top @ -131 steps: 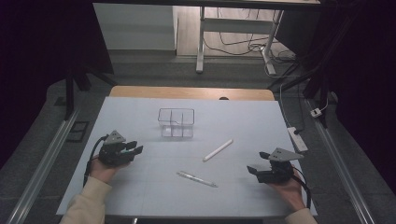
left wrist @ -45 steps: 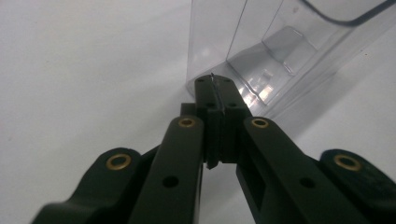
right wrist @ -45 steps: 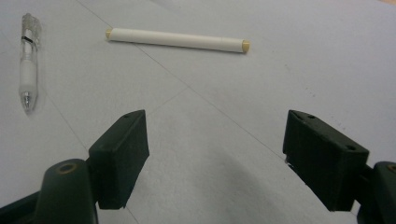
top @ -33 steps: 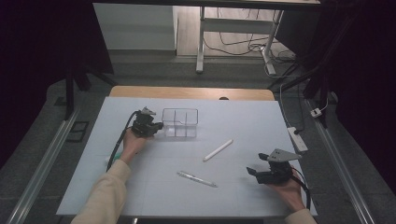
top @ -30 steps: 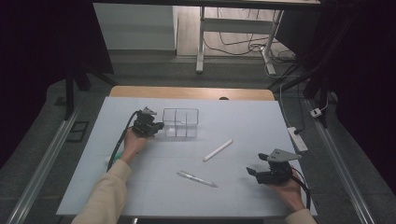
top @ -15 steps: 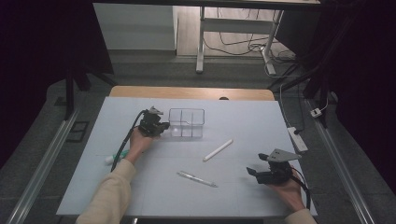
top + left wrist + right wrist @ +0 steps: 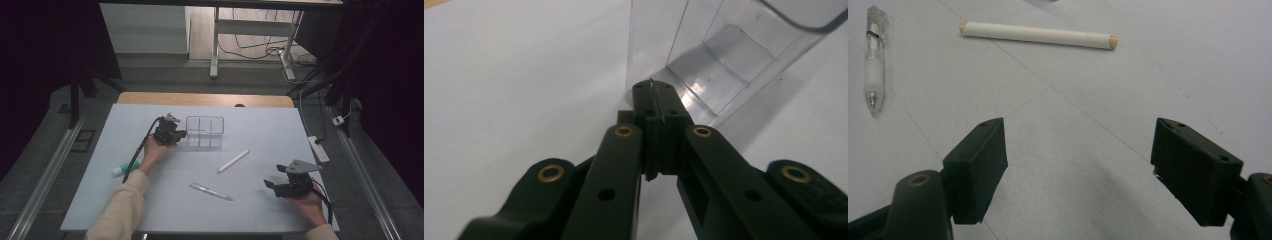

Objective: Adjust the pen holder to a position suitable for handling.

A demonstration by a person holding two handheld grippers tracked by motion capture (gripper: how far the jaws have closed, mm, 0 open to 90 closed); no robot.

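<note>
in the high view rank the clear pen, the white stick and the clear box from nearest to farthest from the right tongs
From the right tongs:
1. Clear pen, to their left on the near part of the table.
2. White stick, farther back and to the left.
3. Clear box, farthest, toward the back, with the left tongs shut on its wall.

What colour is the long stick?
White, tan ends; the stick shows best in the right gripper view.

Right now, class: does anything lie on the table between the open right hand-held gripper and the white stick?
Nothing visible does. Bare table lies between the right hand-held gripper and the white stick; the clear pen lies off to one side.
</note>
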